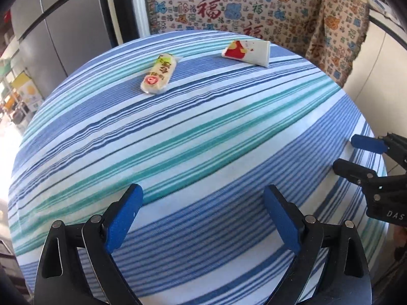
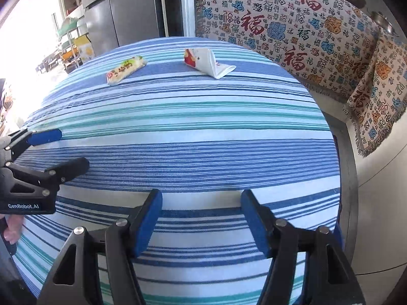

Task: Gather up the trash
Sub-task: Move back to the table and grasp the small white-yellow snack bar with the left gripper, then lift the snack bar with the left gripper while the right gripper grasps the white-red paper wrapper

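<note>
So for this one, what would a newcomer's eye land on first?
Probably the blue, white and teal striped tablecloth filling both views. Next, two bits of trash at its far side: a long yellowish snack wrapper and, to its right, a folded red-and-white packet. Behind them hangs a blanket printed with red characters.

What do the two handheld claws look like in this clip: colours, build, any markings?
Both match: black angular metal linkages with silver pivot pins and flat blue textured pads. The left claw shows white "GenRobot.AI" lettering on its body in the right wrist view; the right claw shows "DAS" in the left wrist view. No cables or sleeves are visible.
</note>
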